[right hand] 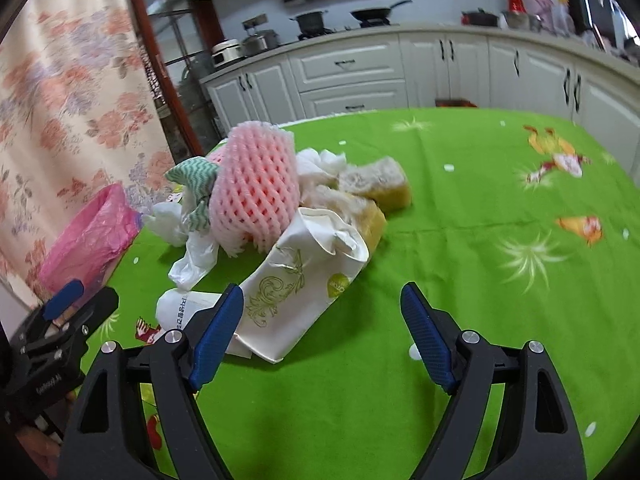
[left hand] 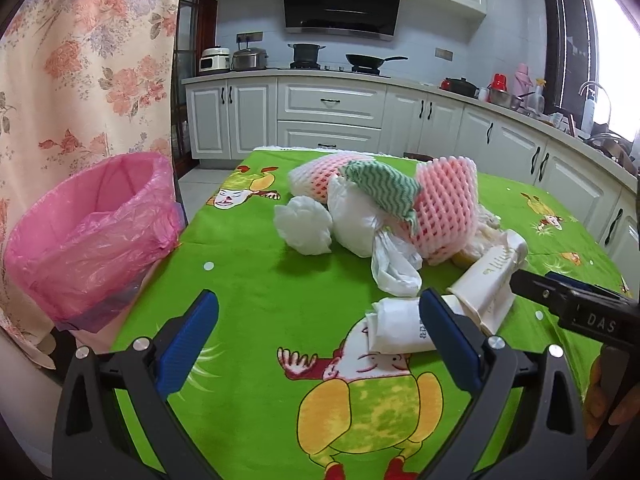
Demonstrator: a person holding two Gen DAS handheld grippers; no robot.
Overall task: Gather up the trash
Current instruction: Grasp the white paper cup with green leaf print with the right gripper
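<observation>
- We see a surface [left hand: 248,280] under a green cartoon cloth filling the lower frame.
- A pink-lined trash bin [left hand: 92,232] stands at the left edge, off the surface.
- The trash pile [left hand: 380,208] sits at centre: pink foam fruit nets, white plastic bags, a green zigzag rag, with yellow sponges [right hand: 380,192] behind.
- Our left gripper [left hand: 318,320] has jaws wide apart, holding nothing, with a white paper roll [left hand: 400,330] beside the right-hand one.
- Our right gripper [right hand: 322,312] gapes wide and empty, its left-hand jaw beside a white printed paper bag [right hand: 296,288].
</observation>
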